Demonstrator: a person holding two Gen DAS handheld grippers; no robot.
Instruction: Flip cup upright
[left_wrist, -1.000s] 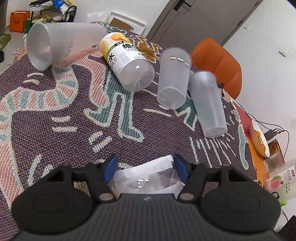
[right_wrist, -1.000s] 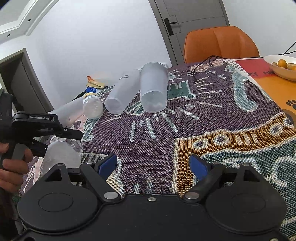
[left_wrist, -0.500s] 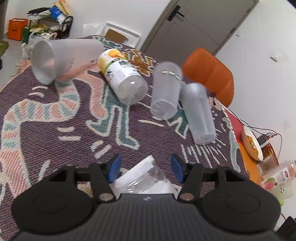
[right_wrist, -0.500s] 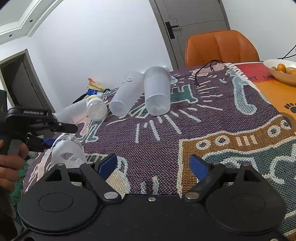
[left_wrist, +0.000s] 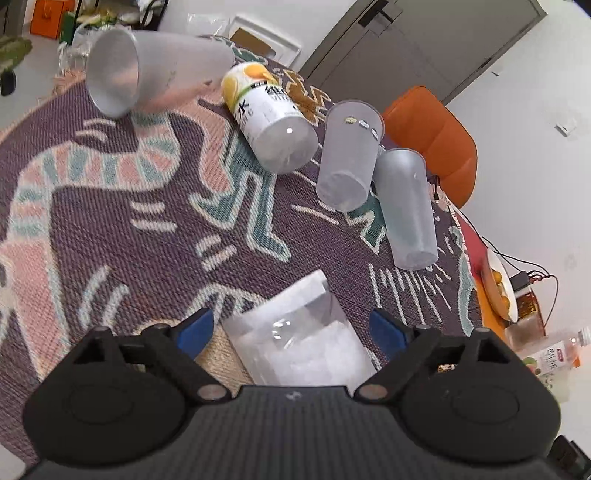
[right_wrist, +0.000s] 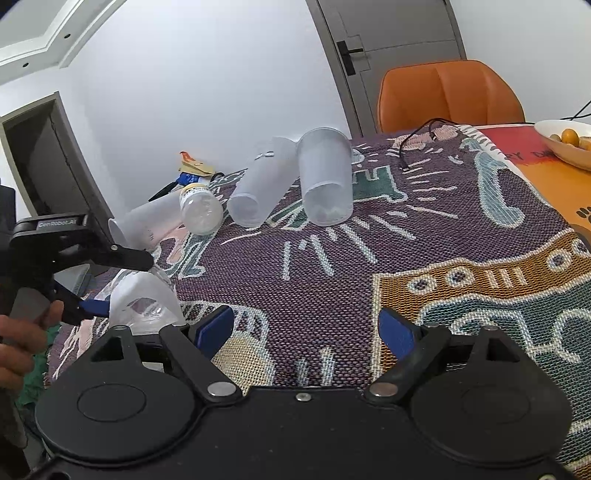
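Observation:
A clear plastic cup (left_wrist: 295, 339) with a white sleeve lies tilted between the blue pads of my left gripper (left_wrist: 291, 326), whose jaws stand wide and do not touch it. It also shows in the right wrist view (right_wrist: 142, 299), under the left gripper (right_wrist: 110, 280). My right gripper (right_wrist: 304, 326) is open and empty above the patterned cloth (right_wrist: 369, 266). Three frosted cups lie on their sides: one far left (left_wrist: 147, 70), two in the middle (left_wrist: 347, 155) (left_wrist: 406, 206).
A labelled bottle (left_wrist: 266, 118) lies on its side between the cups. An orange chair (left_wrist: 436, 140) stands behind the table. A bowl of fruit (right_wrist: 565, 142), a black cable (right_wrist: 417, 144) and a drink bottle (left_wrist: 550, 358) are at the right edge.
My left gripper's jaws have opened wider around the clear cup. The cup now lies farther forward between the pads, and the left gripper has shifted right. The right gripper has barely moved.

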